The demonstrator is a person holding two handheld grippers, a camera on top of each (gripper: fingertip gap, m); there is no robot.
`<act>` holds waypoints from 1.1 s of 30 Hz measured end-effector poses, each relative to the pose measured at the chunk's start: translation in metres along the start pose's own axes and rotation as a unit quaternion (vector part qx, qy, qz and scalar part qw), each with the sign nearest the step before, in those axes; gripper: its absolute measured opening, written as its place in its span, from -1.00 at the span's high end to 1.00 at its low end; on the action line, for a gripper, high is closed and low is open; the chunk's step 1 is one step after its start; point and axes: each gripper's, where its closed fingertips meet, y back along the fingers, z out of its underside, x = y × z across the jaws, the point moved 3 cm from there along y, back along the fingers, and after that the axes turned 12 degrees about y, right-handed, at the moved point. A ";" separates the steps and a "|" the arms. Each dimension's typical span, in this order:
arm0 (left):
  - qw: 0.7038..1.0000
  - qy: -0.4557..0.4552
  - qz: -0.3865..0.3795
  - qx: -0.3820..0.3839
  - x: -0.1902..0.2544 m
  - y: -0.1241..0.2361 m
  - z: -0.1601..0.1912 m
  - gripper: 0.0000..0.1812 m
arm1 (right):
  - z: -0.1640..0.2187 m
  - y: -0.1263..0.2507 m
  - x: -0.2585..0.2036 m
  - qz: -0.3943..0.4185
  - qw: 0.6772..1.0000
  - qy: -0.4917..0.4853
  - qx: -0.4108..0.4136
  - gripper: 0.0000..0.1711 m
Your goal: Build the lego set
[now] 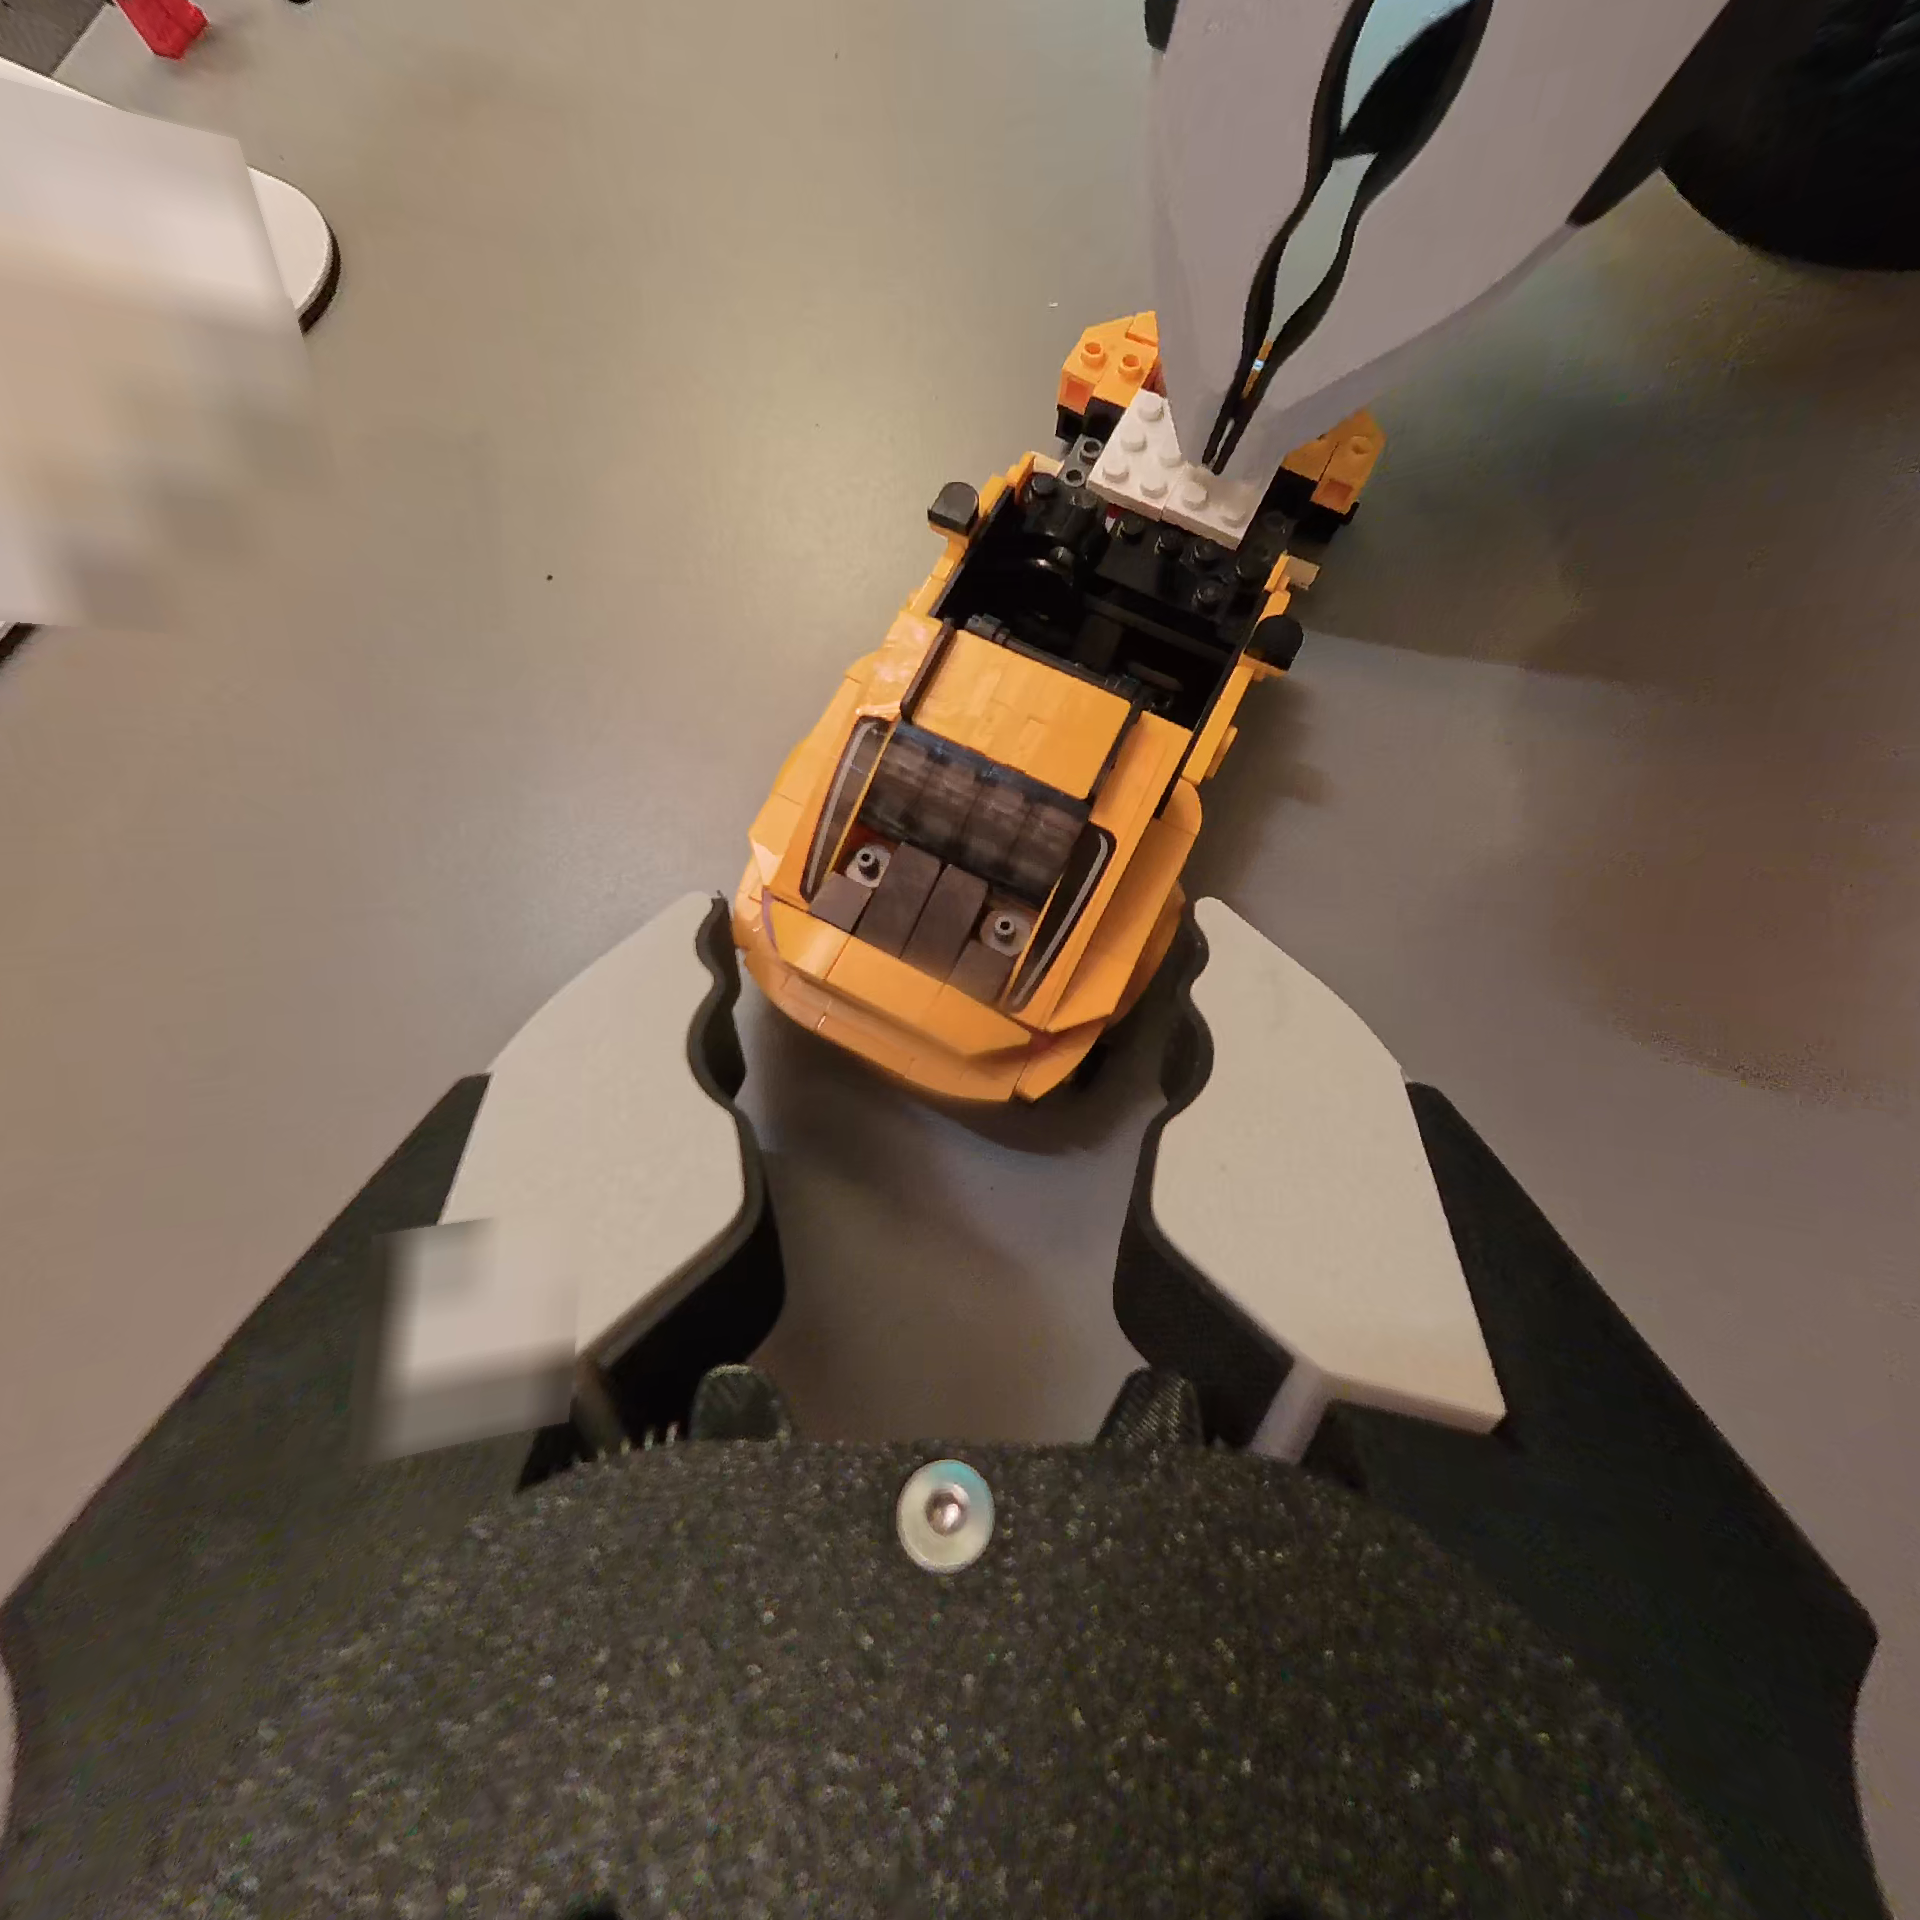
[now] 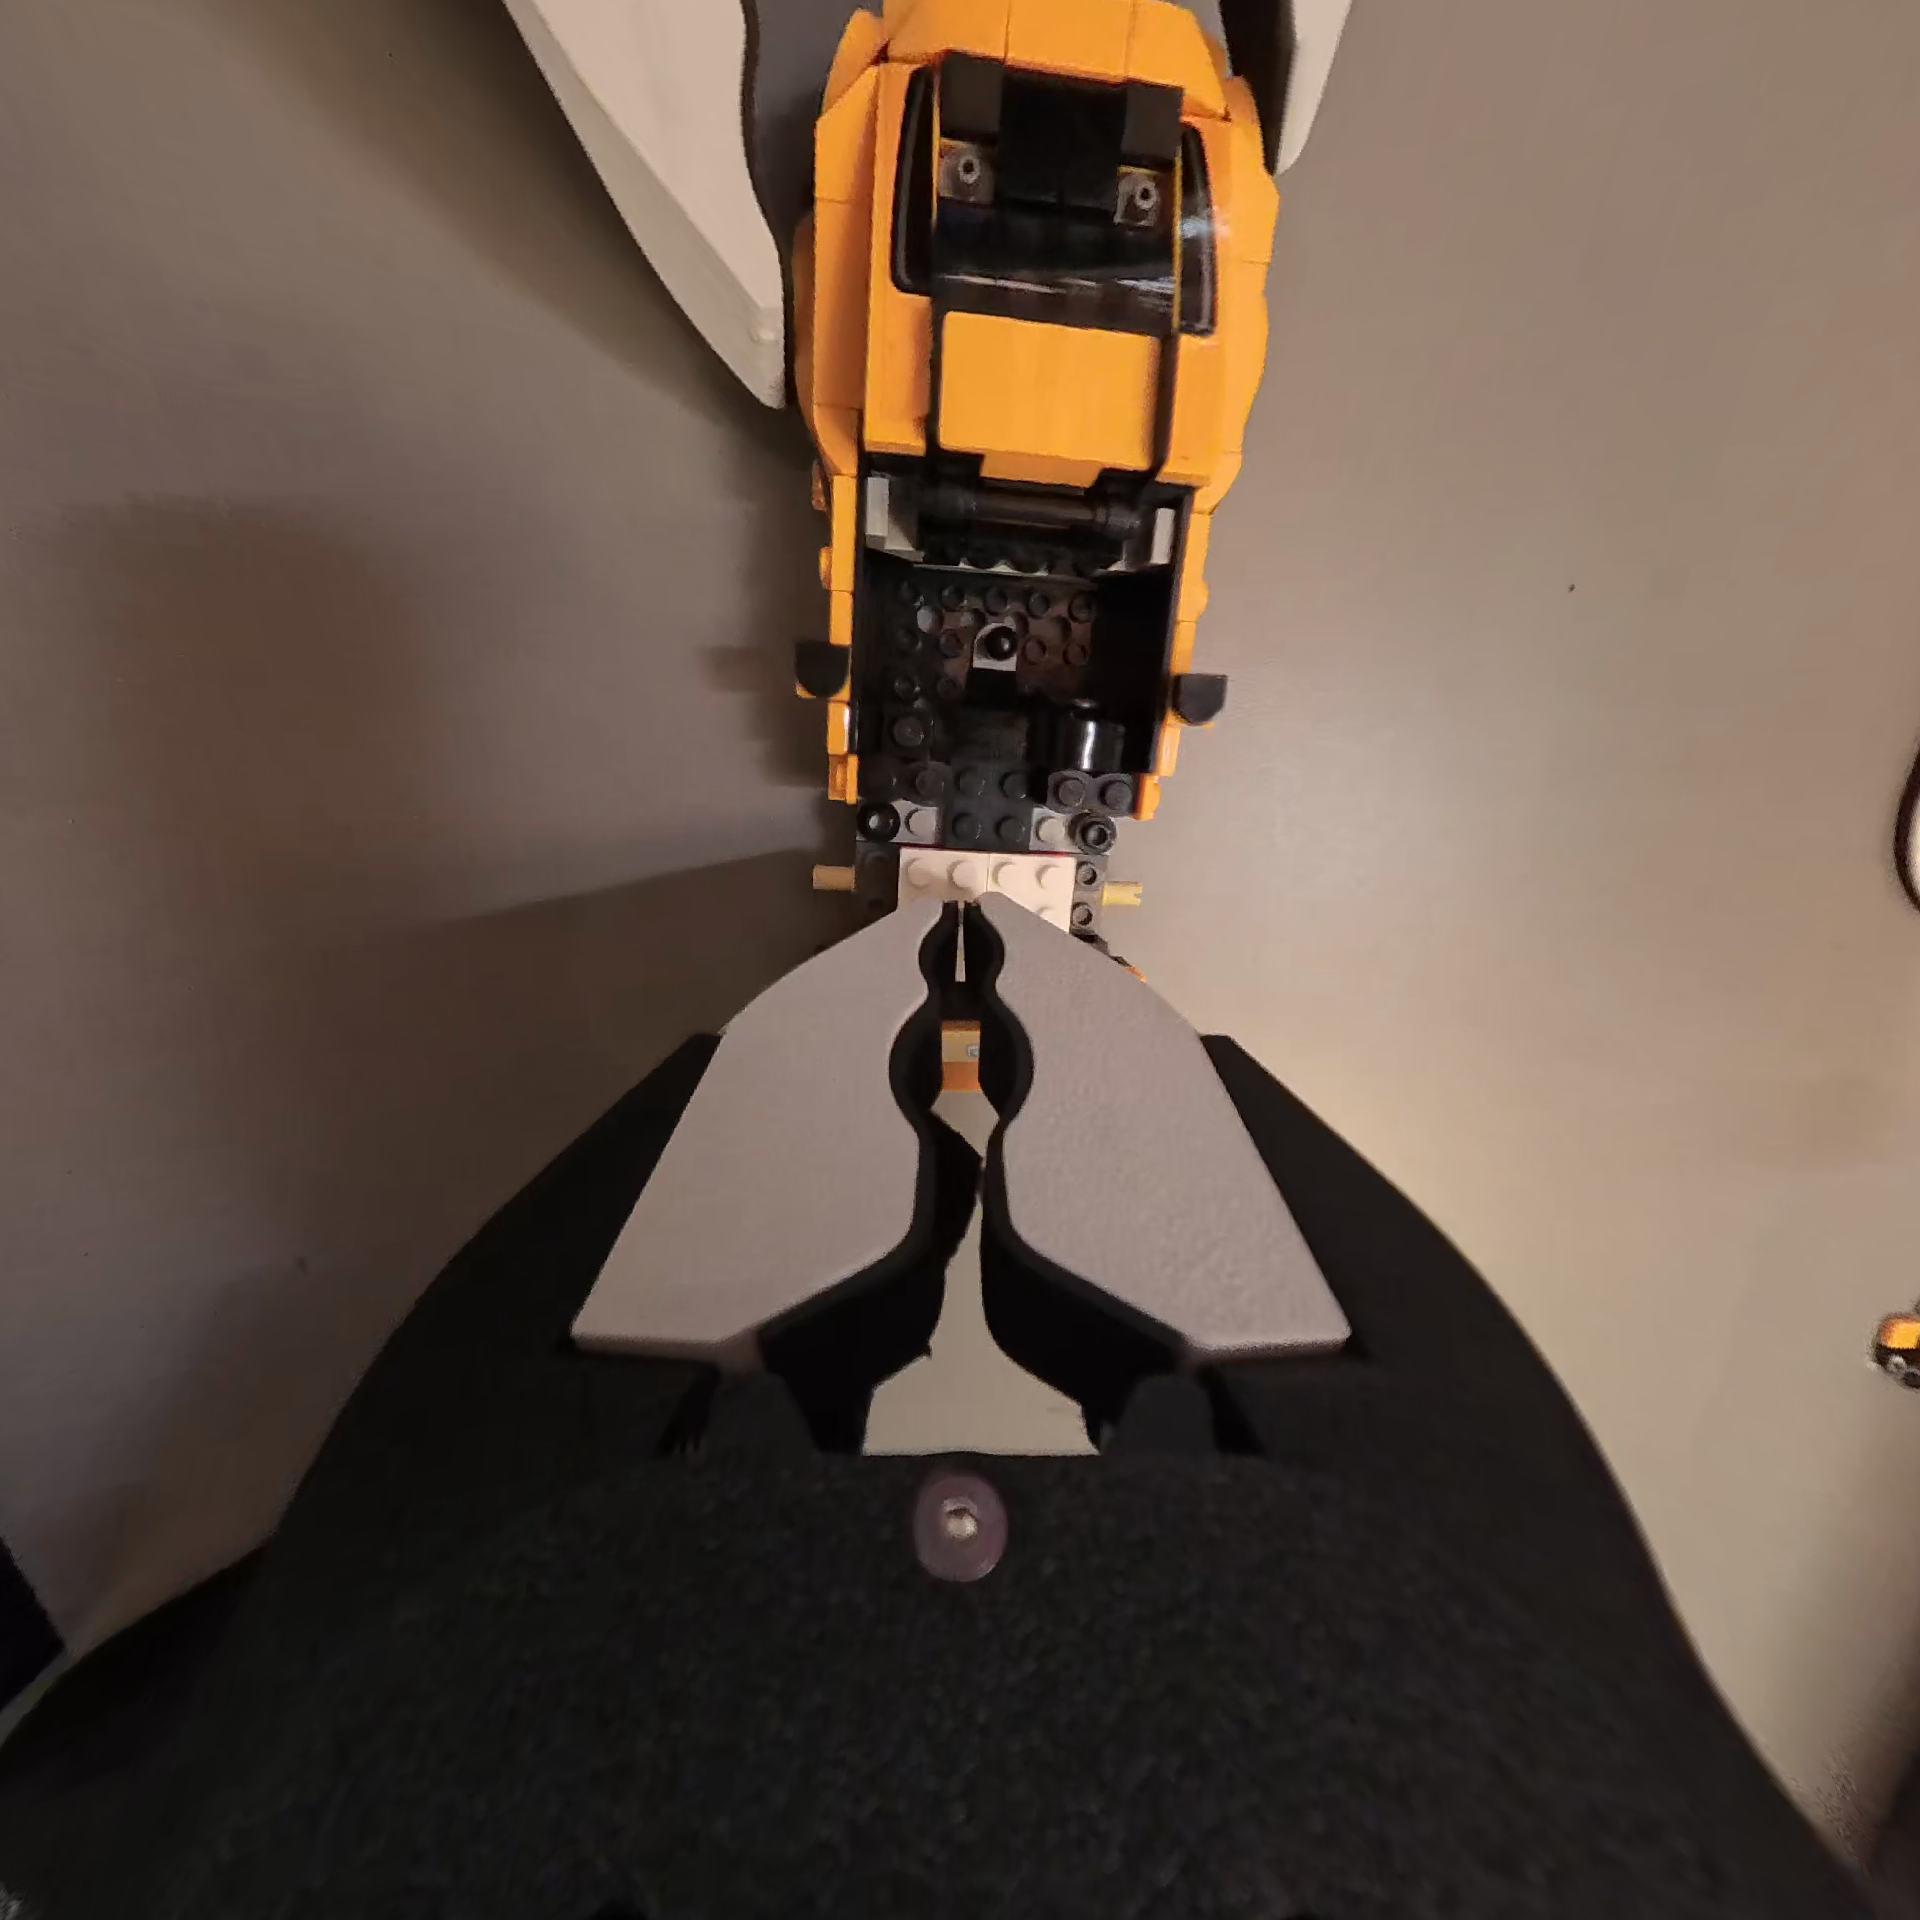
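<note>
2 grippers worked the orange lego car [image 1: 997,790] from opposite ends. The right gripper [image 2: 964,914] had its fingers pinched almost together, tips pressed down at the white plates [image 2: 982,878] near 1 end of the car; whether a thin piece sat between them I could not tell. The left gripper [image 1: 956,935] was spread wide, 1 finger on each side of the car's other end, close to it but not clearly gripping. The car stood on the grey table [image 1: 520,727], its roofed end and sloped nose built, while the middle bay lay open with bare black studs and the end under the right gripper looked unfinished, so, by my judgement, a good share of building remained. Open table lay on both sides; a white round base [image 1: 296,244] and a red piece [image 1: 166,23] sat well apart.
</note>
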 end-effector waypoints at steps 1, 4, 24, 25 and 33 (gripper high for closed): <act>1.000 0.000 0.000 0.000 0.000 0.000 0.000 0.13 | 0.000 0.000 0.000 -0.007 1.000 0.002 -0.003 0.99; 1.000 0.000 0.000 0.000 0.000 0.000 0.000 0.13 | 0.000 -0.001 0.002 -0.039 0.999 0.001 -0.008 0.99; 1.000 -0.005 0.002 0.003 0.000 0.000 0.001 0.12 | -0.001 0.004 0.002 -0.031 0.998 -0.056 0.027 1.00; 1.000 -0.006 0.003 0.003 0.000 0.000 0.001 0.12 | -0.003 0.010 0.002 -0.023 0.997 -0.060 0.050 0.98; 1.000 -0.013 0.010 0.014 0.001 -0.001 0.000 0.12 | 0.013 0.036 0.002 0.056 0.980 -0.058 0.183 0.43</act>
